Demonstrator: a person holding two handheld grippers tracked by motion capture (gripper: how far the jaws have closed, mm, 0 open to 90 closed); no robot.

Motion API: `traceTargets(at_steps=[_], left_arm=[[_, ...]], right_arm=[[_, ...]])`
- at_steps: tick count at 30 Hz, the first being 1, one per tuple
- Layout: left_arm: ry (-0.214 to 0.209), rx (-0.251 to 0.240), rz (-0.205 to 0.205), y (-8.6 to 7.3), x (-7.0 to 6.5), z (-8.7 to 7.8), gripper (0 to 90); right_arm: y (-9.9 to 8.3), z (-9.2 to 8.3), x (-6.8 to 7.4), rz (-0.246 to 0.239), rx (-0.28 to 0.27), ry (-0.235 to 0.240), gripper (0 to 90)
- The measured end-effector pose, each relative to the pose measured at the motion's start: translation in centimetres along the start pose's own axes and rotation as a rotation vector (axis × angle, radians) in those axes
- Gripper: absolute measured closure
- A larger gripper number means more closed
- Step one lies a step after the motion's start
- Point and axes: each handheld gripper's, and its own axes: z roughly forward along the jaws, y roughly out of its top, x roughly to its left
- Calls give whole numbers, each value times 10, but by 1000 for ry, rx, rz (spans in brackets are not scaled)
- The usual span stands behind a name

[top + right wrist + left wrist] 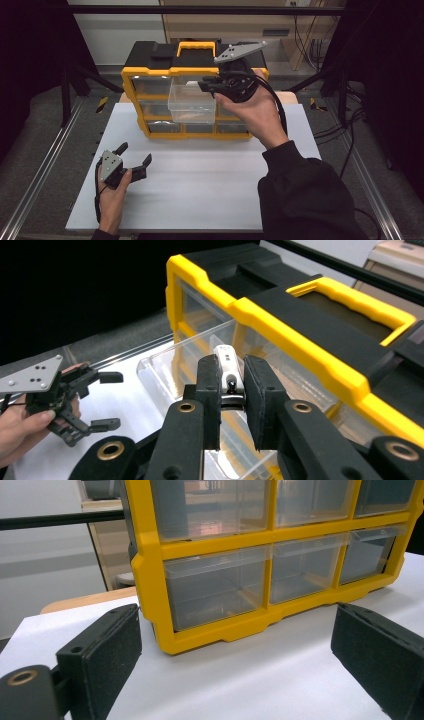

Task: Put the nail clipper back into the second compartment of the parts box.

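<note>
Right gripper (232,390): clamped on a small white nail clipper (228,371), held at centre frame above the pulled-out clear drawer (192,102).
Left gripper (134,156): jaws spread apart, nothing between them, seen at lower left on the white table (200,190).
Yellow organizer (150,75): placed at upper centre.

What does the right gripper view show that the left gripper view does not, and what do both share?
Right gripper view: a small white nail clipper clamped in the right hand-held gripper, held over a pulled-out clear drawer, plus the cabinet's yellow handle and the left hand-held gripper farther off.

Left gripper view: open jaws low over the white table, facing shut bottom drawers.

Both: the yellow drawer cabinet.
</note>
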Motion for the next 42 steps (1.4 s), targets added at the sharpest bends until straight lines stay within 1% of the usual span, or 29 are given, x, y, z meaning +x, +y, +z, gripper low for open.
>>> traceTargets(at_steps=[9, 27, 31, 42], left_arm=[[0, 4, 3, 0, 0, 0, 56], [-1, 4, 5, 0, 0, 0, 56], [-2, 4, 4, 0, 0, 0, 56], [-5, 1, -1, 0, 0, 1, 57]], right_arm=[[-1, 6, 0, -7, 28, 13, 777], [-3, 17, 1, -11, 54, 25, 777], [-4, 18, 1, -5, 51, 19, 777], [-9, 22, -2, 14, 56, 23, 776]])
